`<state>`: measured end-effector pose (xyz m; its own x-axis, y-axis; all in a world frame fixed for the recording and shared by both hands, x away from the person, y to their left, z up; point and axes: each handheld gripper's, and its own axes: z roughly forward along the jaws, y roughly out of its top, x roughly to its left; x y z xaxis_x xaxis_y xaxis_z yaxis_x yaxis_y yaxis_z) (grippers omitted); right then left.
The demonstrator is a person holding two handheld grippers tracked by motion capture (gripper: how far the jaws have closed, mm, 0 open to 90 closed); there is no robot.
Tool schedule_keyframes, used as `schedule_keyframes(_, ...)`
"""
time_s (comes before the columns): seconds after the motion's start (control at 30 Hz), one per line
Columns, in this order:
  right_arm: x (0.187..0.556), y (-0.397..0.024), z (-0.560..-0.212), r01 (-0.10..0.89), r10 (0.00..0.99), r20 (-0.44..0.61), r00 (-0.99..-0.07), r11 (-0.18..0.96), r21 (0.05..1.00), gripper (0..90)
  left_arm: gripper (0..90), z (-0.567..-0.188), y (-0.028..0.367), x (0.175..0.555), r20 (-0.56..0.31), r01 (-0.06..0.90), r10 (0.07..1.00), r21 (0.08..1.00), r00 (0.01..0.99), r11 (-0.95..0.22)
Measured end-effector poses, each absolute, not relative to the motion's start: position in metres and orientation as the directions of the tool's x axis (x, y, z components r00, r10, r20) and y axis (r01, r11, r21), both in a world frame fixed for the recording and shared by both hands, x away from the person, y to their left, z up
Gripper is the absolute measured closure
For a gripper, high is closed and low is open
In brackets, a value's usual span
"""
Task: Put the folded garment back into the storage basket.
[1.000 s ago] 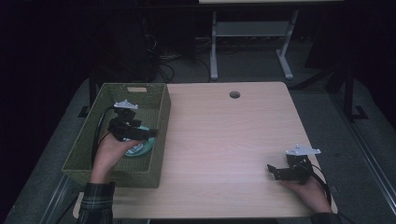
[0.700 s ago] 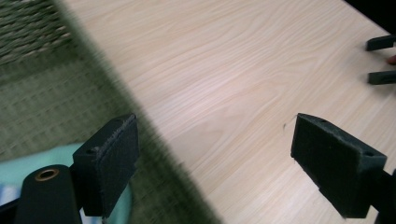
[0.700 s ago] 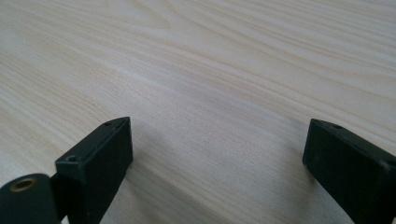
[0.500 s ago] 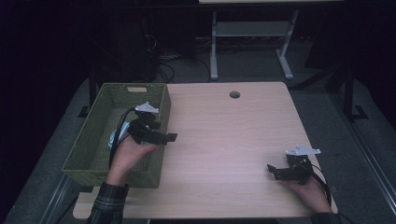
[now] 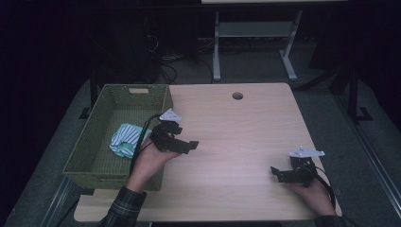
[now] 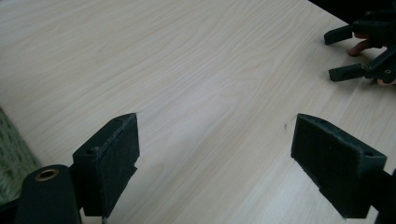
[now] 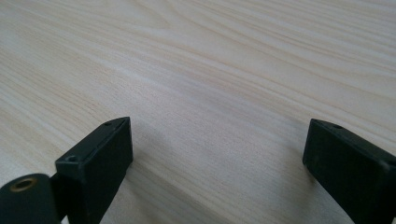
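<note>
under both grippers, the pale wooden table (image 5: 236,137) looks smooth and matt, with fine grain. left of the left gripper (image 5: 187,144), the green woven basket (image 5: 118,97) looks coarse; the soft striped teal-and-white cloth (image 5: 125,139) inside is crumpled. the black jaws look matt, faintly textured.

cloth (image 5: 126,139) in basket (image 5: 94,127) | basket on table (image 5: 236,137) (left edge)
</note>
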<state>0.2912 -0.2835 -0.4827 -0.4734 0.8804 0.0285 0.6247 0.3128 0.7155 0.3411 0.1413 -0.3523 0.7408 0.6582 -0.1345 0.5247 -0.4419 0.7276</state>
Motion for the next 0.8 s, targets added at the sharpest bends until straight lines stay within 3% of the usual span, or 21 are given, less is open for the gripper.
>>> schedule_keyframes(0.8,0.291,-0.284,-0.483,0.625,0.88,0.028,-0.474,0.314,0.715,7.6,14.5,-0.406,0.095,0.327,-0.052,0.465,0.632,0.724,0.773,-0.509)
